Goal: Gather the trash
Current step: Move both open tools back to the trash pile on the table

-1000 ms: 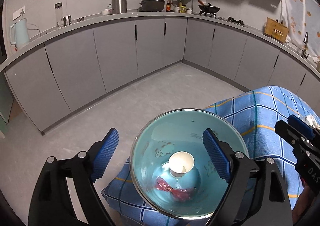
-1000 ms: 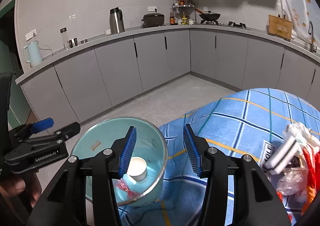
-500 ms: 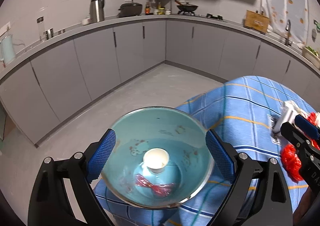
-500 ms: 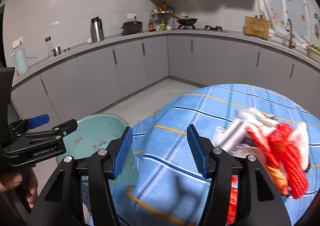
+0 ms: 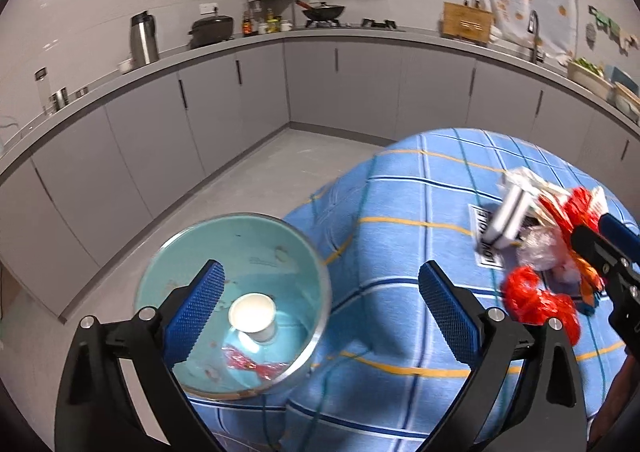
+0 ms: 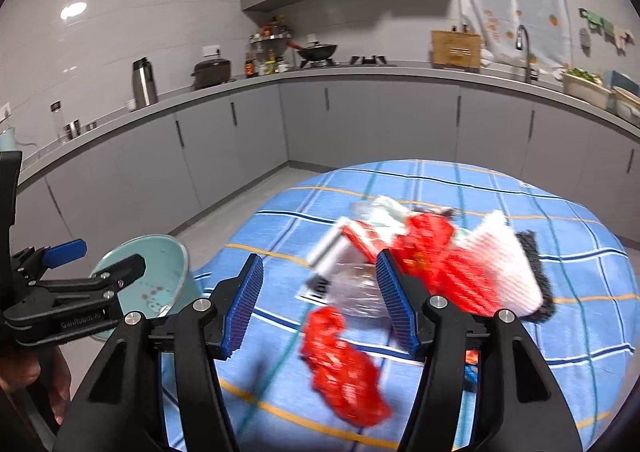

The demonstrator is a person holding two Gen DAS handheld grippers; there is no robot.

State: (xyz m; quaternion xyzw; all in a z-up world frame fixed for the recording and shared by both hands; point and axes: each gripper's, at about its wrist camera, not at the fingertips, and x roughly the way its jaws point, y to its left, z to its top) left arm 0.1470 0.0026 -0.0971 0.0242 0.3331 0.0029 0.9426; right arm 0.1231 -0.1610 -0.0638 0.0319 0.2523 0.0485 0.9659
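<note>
A teal waste bin stands beside the table's left edge, holding a white paper cup and a red wrapper. It also shows in the right wrist view. A trash pile lies on the blue checked tablecloth: red wrappers, a white box, clear plastic, a white cloth. My right gripper is open and empty, just above the pile. My left gripper is open and empty, between bin and table.
Grey kitchen cabinets and a counter with a kettle, pots and a wok curve round the room. Grey floor lies left of the table. The trash pile also shows in the left wrist view.
Both grippers have swung right, away from the bin and toward the trash pile. The right gripper has opened a little wider. The bin has shifted left in both views.
</note>
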